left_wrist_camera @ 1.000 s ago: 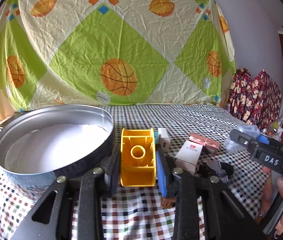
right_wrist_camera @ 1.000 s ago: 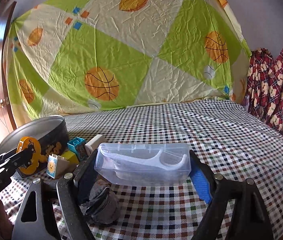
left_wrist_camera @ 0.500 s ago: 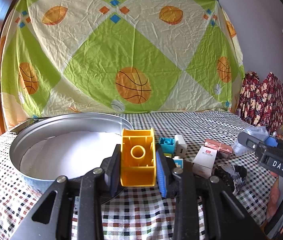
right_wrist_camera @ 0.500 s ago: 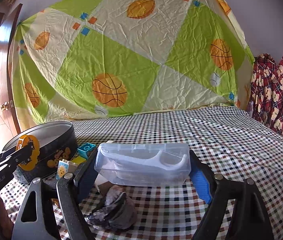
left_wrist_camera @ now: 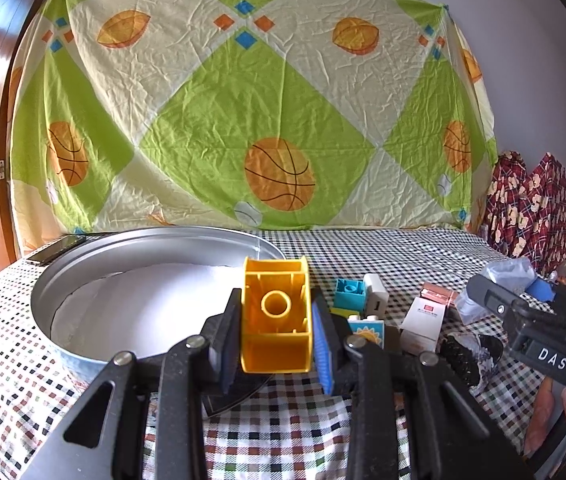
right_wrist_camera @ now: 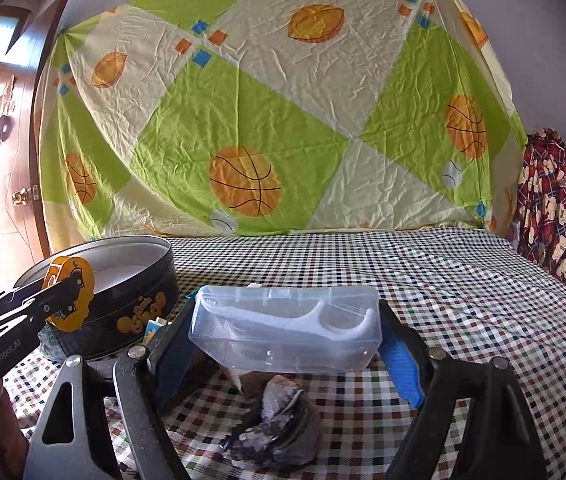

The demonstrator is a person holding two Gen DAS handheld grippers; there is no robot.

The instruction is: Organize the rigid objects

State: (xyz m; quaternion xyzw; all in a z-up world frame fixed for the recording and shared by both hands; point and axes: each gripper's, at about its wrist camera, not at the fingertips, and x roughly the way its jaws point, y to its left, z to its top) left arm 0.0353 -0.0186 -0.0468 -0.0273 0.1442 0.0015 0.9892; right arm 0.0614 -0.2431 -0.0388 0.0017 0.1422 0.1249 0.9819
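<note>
left wrist view: left tool (left_wrist_camera: pixel 276 340) clamps a stiff, light yellow block (left_wrist_camera: pixel 276 316) by its side walls, tin (left_wrist_camera: pixel 83 280) at 10 o'clock; right tool (right_wrist_camera: pixel 285 344) grips a slippery clear box (right_wrist_camera: pixel 285 332) endwise.

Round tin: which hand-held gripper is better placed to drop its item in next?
Left. The left hand-held gripper holds the yellow block right at the round tin rim. The right hand-held gripper, clamping the clear floss-pick box, sits off to the tin's right over the checkered cloth.
</note>
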